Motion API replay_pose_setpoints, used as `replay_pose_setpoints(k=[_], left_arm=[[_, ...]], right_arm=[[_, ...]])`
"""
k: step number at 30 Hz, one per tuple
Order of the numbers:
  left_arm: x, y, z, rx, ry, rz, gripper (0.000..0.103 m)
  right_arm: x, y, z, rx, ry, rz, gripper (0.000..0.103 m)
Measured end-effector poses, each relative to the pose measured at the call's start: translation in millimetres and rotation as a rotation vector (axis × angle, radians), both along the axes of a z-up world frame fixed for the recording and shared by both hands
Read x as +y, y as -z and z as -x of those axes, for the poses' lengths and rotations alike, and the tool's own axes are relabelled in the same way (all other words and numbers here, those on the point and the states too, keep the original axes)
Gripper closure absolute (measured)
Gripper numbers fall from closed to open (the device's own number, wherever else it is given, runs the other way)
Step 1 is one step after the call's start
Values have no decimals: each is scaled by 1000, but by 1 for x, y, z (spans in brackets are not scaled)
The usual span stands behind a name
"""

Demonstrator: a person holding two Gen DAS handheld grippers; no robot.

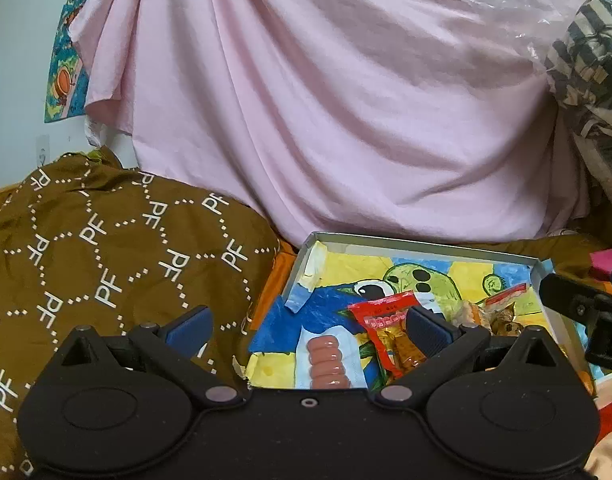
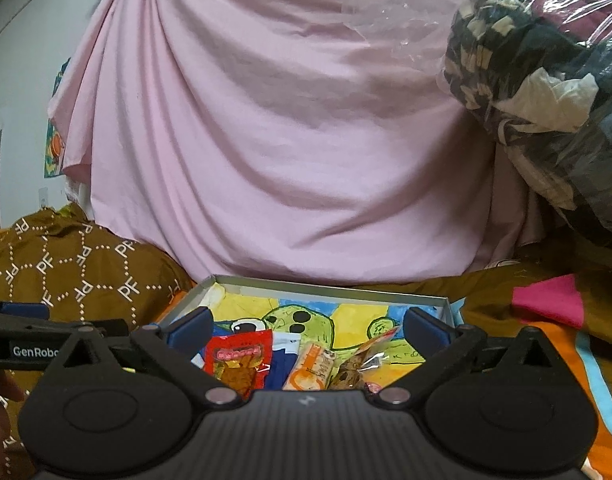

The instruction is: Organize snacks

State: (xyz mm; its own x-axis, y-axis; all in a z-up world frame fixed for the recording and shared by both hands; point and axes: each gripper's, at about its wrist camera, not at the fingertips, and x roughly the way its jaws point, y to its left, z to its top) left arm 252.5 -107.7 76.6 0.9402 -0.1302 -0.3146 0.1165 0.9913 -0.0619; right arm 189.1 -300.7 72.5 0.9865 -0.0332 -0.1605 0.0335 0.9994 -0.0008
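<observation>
A pink sheet (image 1: 326, 100) drapes behind the snack tray (image 2: 330, 286), brown monogrammed cloth (image 1: 106, 240) alongside. My left gripper (image 1: 306, 328) and right gripper (image 2: 306, 330) hang wide apart, empty.

Brown-clothed surface (image 1: 106, 240) — shallow tray (image 1: 422, 246), pink cloth (image 2: 550, 300).

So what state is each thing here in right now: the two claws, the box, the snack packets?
Left gripper: open, empty.
Right gripper: open wide, empty.
Box: lidless, snacks lying inside.
Red packet: sealed, flat in box.
Sausage pack: lying flat in box.
Orange packet: lying in box.
Clear packet: crumpled, in box.
Pink sheet: draped behind box.
</observation>
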Motion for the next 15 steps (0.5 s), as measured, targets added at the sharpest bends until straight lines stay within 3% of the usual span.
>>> replay_pose_setpoints(k=[15], left_arm=[[5,-16,32,-24,-2,4,1]], right_arm=[[4,-13,37,-24,17,-27,0]])
